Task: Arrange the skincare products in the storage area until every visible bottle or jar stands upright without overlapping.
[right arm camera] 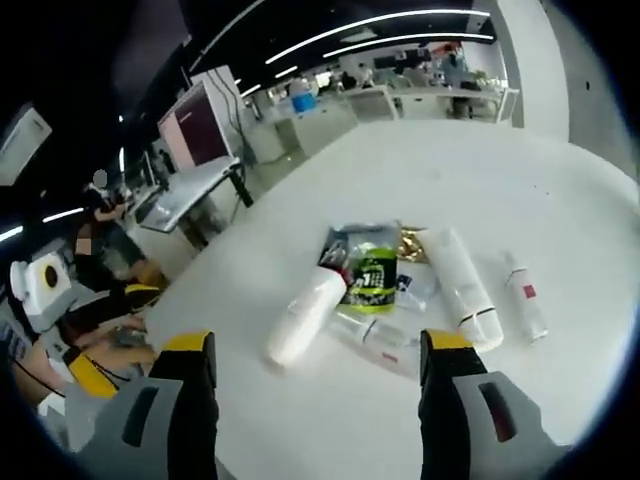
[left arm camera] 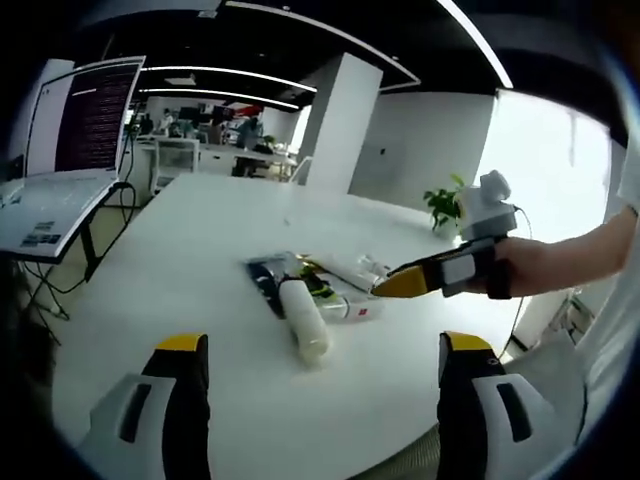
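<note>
Skincare products lying in a loose heap on a white desk [right arm camera: 560, 190], none yet upright. In the right gripper view the heap sits just beyond the right gripper [right arm camera: 312, 350], whose fingers are spread wide with nothing between them. A white tube [right arm camera: 305, 315] lies at 11 o'clock from the gripper, its length pointing toward the camera. A green-labelled sachet [right arm camera: 372, 275] rests at 12 o'clock, touching the tube and overlapping a clear flat packet [right arm camera: 380, 340]. A second white tube with a dark band [right arm camera: 462, 280] lies at 1 o'clock, and a small white bottle with a red mark [right arm camera: 524, 298] lies just beside it at 2 o'clock, apart from the rest.

In the left gripper view the left gripper [left arm camera: 322, 390] hovers short of the heap, fingers spread and empty. The right gripper enters from 3 o'clock, its yellow tip close to the products.

The tubes are probably light, soft-walled and smooth, so a firm squeeze could dent them or let them slip. A hold across the mid-body seems safest, with the flat cap end set down as the base. The sachets look limp and unlikely to stand.
</note>
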The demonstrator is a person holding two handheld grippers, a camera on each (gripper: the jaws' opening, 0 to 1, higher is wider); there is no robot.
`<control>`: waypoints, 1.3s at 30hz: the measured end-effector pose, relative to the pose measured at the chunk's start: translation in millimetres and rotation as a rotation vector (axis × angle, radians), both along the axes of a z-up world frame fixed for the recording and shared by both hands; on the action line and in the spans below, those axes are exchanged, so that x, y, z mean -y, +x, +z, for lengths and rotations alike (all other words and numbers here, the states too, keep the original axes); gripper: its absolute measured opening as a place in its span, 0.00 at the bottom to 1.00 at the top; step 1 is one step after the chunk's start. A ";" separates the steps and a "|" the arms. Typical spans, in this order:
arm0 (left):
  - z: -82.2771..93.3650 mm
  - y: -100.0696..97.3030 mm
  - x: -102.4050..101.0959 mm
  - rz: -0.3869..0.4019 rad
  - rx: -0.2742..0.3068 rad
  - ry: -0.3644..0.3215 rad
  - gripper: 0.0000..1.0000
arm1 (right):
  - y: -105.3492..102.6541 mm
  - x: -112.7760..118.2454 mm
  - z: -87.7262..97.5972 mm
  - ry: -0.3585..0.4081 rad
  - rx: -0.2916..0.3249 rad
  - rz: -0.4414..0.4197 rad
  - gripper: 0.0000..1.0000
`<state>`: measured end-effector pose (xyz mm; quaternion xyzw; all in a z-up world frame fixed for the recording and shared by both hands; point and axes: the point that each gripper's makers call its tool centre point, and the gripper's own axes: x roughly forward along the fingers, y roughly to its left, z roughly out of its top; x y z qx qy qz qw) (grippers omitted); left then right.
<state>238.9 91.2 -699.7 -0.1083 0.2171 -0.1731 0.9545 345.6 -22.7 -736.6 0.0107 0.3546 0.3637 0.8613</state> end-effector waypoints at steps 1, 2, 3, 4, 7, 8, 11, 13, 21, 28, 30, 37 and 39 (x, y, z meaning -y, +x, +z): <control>-0.6 0.2 -0.2 -0.001 -0.002 -0.005 0.87 | 1.1 -1.1 -2.2 -0.005 -0.005 -0.005 0.81; -1.1 0.2 -0.4 -0.002 -0.004 -0.007 0.87 | 2.6 -1.8 -4.3 -0.013 -0.009 -0.008 0.79; -1.3 0.4 -1.3 -0.002 -0.005 -0.012 0.87 | 4.7 -3.8 -5.7 -0.017 -0.005 -0.006 0.78; -1.2 0.4 -1.6 -0.001 -0.005 -0.016 0.87 | 3.3 -5.9 -5.0 -0.016 -0.006 -0.004 0.78; 1.1 0.0 -0.7 0.003 0.002 -0.021 0.87 | 2.7 -11.8 -7.2 -0.013 -0.013 0.004 0.78; 1.1 -0.1 -0.5 0.003 0.001 -0.024 0.87 | 2.6 -13.4 -8.1 -0.013 -0.015 0.007 0.78; 0.8 -0.5 -0.6 0.002 0.001 -0.026 0.87 | 0.5 -16.9 -5.4 -0.008 -0.009 0.007 0.78; 0.9 -0.7 -0.3 0.000 0.002 -0.027 0.87 | -1.9 -20.4 -2.1 -0.012 0.012 0.016 0.78; 2.7 -3.8 5.8 -0.022 0.018 0.015 0.87 | -19.5 -30.2 16.0 -0.015 0.111 0.081 0.77; -1.8 0.0 -7.6 0.018 0.040 0.142 0.87 | -33.9 -40.5 12.5 -0.026 0.134 0.100 0.74; -4.6 -0.3 -12.2 0.023 0.042 0.185 0.87 | -37.3 -42.8 13.2 -0.022 0.129 0.100 0.73; -10.0 -0.3 -11.6 -0.010 0.033 0.258 0.87 | -37.4 -52.2 16.0 -0.015 0.133 0.096 0.71; -12.2 1.1 -15.9 -0.011 0.028 0.264 0.87 | -35.7 -52.7 14.4 -0.075 0.146 0.124 0.71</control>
